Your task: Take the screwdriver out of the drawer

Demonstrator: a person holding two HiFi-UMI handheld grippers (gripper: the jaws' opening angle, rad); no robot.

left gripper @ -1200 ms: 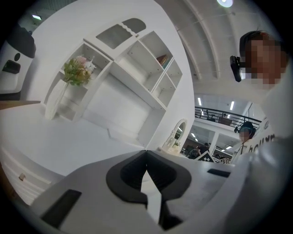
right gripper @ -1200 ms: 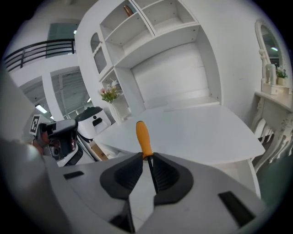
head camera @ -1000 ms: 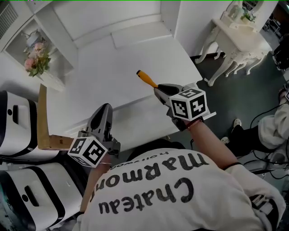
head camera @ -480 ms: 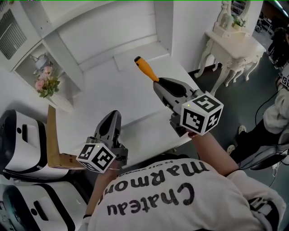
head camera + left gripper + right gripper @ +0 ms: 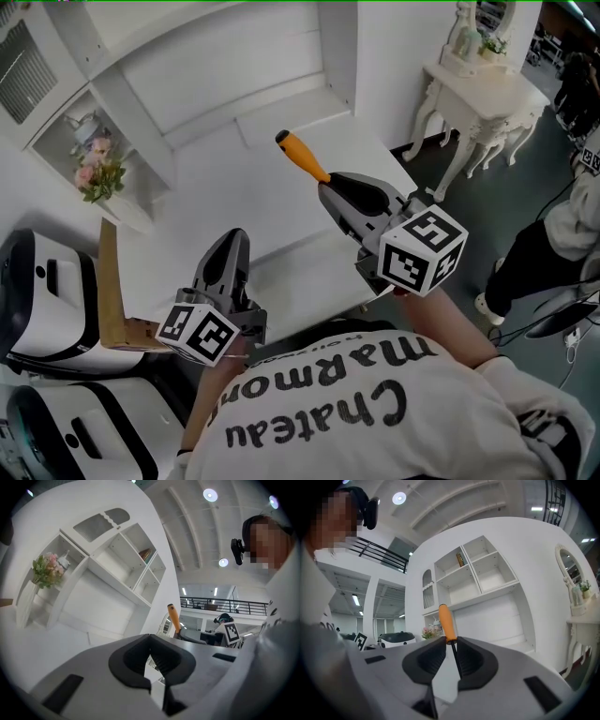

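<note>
The screwdriver has an orange handle and a thin dark shaft. My right gripper is shut on that shaft, and the handle sticks out past its tips, above the white desk top. In the right gripper view the shaft runs between the black pads and the handle rises above them. My left gripper hovers lower left, over the desk's near edge, shut with nothing in it. From the left gripper view the screwdriver shows off to the right. No drawer is in sight.
A white shelf unit with a flower pot stands behind the desk. A wooden panel and white-and-black machines sit at the left. A white console table and a standing person are at the right.
Both grippers have risen toward the camera, the right one more, carrying the screwdriver up and a little left. The head view has shifted, and now shows more of the shelf unit.
</note>
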